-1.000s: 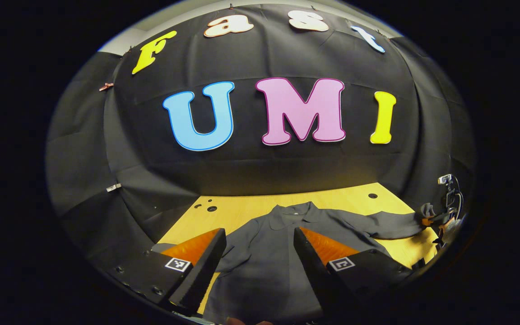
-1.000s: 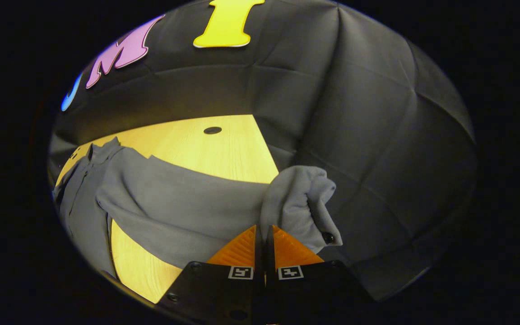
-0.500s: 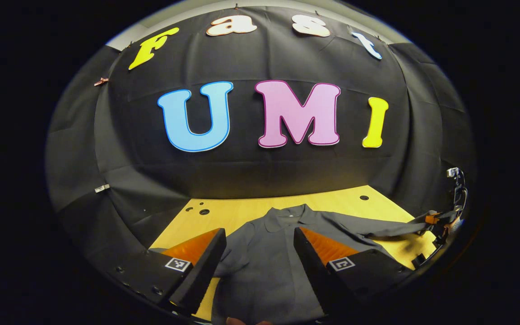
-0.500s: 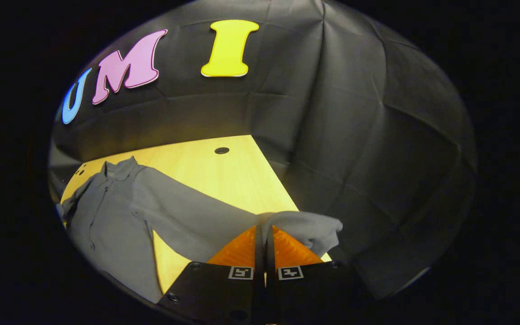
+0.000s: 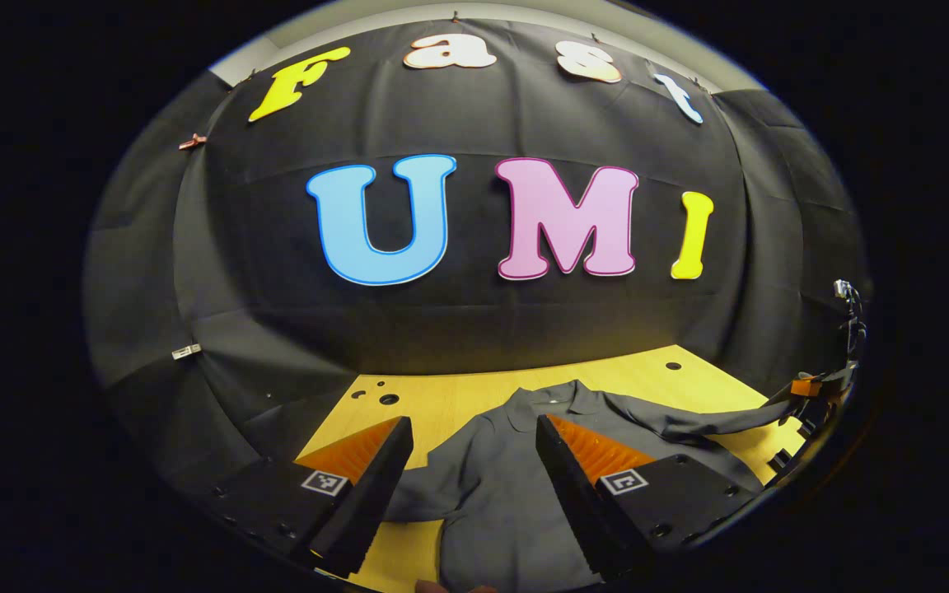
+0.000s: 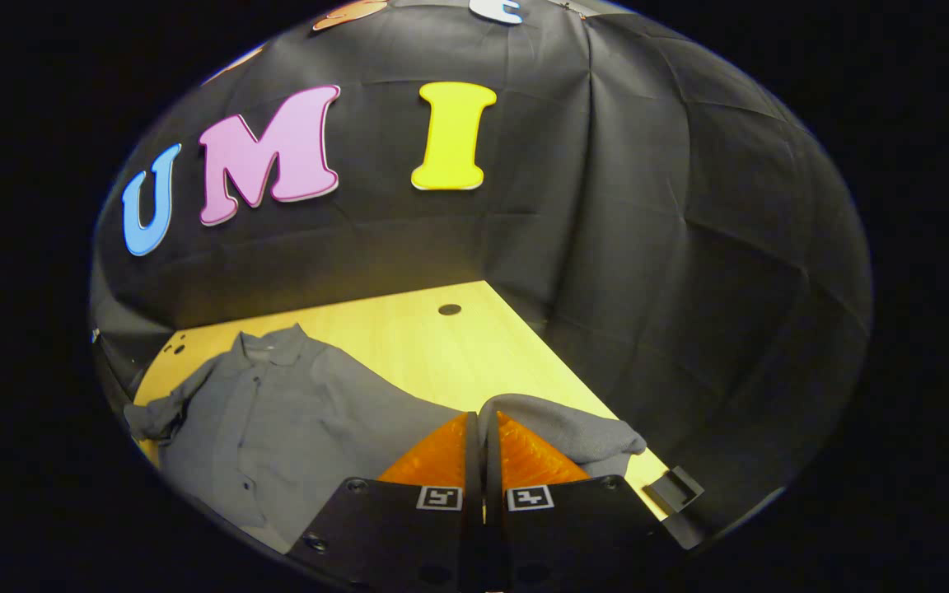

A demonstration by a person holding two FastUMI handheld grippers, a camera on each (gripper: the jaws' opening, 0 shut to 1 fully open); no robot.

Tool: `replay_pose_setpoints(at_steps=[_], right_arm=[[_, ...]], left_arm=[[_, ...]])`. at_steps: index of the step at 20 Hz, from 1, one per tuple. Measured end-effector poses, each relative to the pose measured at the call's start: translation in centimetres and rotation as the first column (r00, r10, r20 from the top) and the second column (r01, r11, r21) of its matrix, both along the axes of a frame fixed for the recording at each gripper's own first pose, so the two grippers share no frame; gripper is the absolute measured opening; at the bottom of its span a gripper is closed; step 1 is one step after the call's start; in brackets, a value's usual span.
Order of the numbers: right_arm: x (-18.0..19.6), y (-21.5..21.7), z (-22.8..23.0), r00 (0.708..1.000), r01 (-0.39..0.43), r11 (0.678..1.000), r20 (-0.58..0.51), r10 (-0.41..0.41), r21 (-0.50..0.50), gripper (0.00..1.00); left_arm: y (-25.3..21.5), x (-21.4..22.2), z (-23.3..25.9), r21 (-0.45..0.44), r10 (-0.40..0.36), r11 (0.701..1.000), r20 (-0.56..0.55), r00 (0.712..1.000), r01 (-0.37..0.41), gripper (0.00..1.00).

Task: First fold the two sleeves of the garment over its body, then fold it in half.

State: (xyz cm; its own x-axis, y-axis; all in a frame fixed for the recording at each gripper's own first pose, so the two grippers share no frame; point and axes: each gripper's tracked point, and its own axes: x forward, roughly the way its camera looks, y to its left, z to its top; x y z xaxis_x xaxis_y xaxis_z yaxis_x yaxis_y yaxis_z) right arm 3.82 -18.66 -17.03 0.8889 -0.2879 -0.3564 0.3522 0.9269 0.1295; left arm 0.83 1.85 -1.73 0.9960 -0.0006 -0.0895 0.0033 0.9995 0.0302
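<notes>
In the right gripper view, the right gripper sits at the 6 o'clock edge with its two fingers pressed together on the cuff end of a grey fabric sleeve; the cloth rises from between the fingertips and folds over toward 4 o'clock, lifted off the table. Each finger carries a small square black-and-white coded marker near its base; no readable words appear on them. From the clamped cuff, the sleeve runs toward 9 o'clock and joins the grey collared long-sleeved shirt, which lies flat, collar pointing toward the back wall, on the pale yellow wooden table. The shirt's other sleeve is bunched at its far side, near 9 o'clock. A small dark round hole marks the tabletop just above centre. In the left gripper view, the left gripper is at 6 o'clock with its fingers spread wide apart and holding nothing, hovering over the front of the same shirt, whose collar shows between the fingers. Its fingers bear the same kind of square coded markers. Out toward 4 o'clock, the lifted sleeve stretches across the table to the distant right gripper at the edge. Several dark holes dot the table toward 7 o'clock.
</notes>
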Motion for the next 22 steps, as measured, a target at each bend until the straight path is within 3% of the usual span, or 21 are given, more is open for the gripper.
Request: replay_pose_setpoints(at_steps=[6, 11, 18, 22], right_arm=[[2.6, 8.2, 7.3, 0.99, -0.074, 0.995, 0.114, 0.082, -0.068, 0.05], [6.6, 17.5, 10.0, 0.962, -0.208, 0.972, 0.156, 0.224, -0.113, 0.05], [9.6, 30.6, 6.8, 0.895, -0.422, 0.893, 0.085, 0.437, -0.155, 0.05], [10.1, 37.2, 2.1, 0.833, -0.55, 0.824, -0.014, 0.554, -0.135, 0.05]], left_arm=[[1.7, 0.0, -0.1, -0.026, 0.021, 0.999, 0.014, 1.0, -0.021, 0.95], [3.6, -0.6, -0.6, -0.047, 0.066, 0.997, 0.01, 0.998, -0.065, 0.95], [6.6, -2.1, -1.9, -0.062, 0.156, 0.985, -0.04, 0.987, -0.158, 0.95], [7.5, -3.0, -2.6, -0.061, 0.193, 0.978, -0.077, 0.978, -0.198, 0.95]])
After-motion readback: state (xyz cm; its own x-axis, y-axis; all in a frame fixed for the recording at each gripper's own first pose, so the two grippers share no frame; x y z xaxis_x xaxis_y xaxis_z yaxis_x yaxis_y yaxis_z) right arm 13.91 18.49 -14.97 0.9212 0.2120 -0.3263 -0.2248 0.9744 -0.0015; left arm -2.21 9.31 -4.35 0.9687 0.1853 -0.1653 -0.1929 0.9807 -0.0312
